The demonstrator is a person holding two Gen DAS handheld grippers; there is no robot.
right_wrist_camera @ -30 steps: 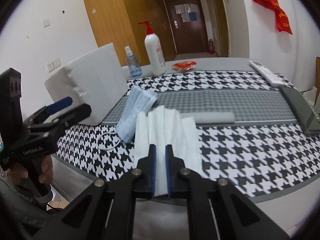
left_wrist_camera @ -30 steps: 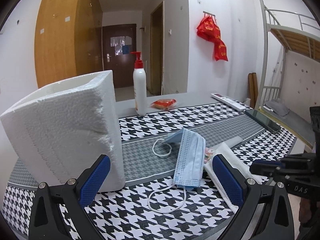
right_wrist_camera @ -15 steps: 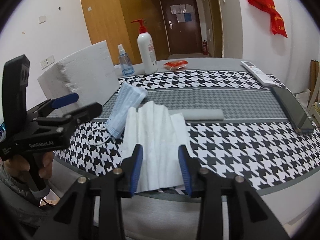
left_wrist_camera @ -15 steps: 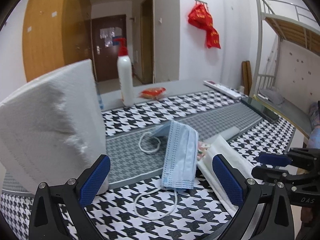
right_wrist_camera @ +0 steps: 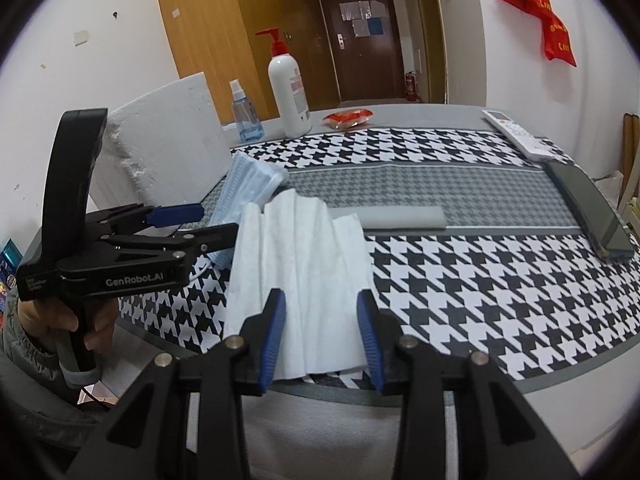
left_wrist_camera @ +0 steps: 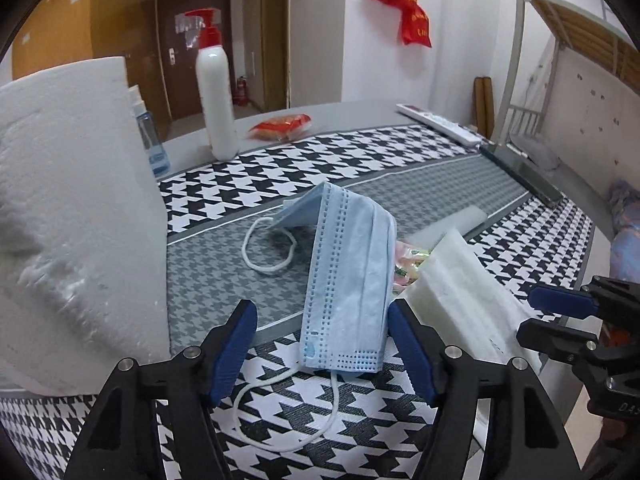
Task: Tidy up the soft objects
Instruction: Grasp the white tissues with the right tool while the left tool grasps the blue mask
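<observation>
The blue face mask (left_wrist_camera: 348,276) lay on the houndstooth-covered counter (left_wrist_camera: 400,160), just beside the white foam block (left_wrist_camera: 72,208), its near end between the fingers of the left claw (left_wrist_camera: 322,340), whose jaws had just been closing but did not press on it. The right claw (right_wrist_camera: 322,320) stood parted over the near edge of the white tissue (right_wrist_camera: 300,272), which lay spread flat beside the mask, nothing gripped.

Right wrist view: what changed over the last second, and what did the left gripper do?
The right gripper let go of the white tissue, which now lies flat between its parted fingers. The left gripper moved in on the blue face mask while its fingers have just been closing; they do not press it yet. Foam block, pump bottle unchanged.
</observation>
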